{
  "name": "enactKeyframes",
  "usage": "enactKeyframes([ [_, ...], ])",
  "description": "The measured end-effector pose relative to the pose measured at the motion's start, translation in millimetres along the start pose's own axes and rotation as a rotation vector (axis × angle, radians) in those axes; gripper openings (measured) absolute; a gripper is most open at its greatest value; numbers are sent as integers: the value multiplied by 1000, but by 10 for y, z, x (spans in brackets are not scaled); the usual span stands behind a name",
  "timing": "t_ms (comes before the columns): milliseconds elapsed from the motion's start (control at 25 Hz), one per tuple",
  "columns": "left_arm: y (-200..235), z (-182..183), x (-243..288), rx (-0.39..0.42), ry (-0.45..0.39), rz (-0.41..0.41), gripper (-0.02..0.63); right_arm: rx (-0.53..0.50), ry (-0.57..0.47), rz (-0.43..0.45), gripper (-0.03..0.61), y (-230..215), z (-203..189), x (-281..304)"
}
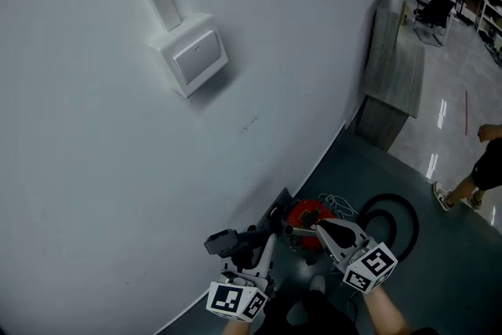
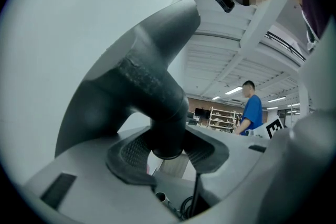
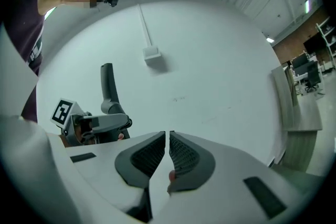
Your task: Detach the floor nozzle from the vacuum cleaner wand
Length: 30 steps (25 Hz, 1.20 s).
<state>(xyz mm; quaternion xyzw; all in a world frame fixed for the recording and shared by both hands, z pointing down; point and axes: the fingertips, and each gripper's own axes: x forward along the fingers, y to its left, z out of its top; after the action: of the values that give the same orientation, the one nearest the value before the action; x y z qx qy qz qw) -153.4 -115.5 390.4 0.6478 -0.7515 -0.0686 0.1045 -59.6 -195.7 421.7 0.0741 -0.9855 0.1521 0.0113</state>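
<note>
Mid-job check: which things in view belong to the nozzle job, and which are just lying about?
Job: floor nozzle, gripped at its neck by left claw; right claw, shut and empty; red vacuum body; black hose.
Lying about: wall box; grey counter; bystander's leg.

Left tool (image 2: 168, 150) clamped, right tool (image 3: 168, 152) closed, empty

Red vacuum body (image 1: 307, 216), black hose (image 1: 390, 198), dark grey bent tube (image 2: 152, 86), black-and-white square markers on cubes (image 1: 235, 300), pale wall (image 1: 94, 169).
</note>
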Motion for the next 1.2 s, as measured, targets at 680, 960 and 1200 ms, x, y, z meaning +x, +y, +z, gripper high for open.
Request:
enactKeyframes([
  [680,-223,582,-422,96,-70,-80,177,38,-138,-106,17,417,590,-224],
  [960,-196,599,-450,91,-69,-81,176,30,-139,-107,18,468,570,-202],
  [1200,-191,615,-478,93,-72,-76,176,30,-145,-110,17,469,585,-222],
])
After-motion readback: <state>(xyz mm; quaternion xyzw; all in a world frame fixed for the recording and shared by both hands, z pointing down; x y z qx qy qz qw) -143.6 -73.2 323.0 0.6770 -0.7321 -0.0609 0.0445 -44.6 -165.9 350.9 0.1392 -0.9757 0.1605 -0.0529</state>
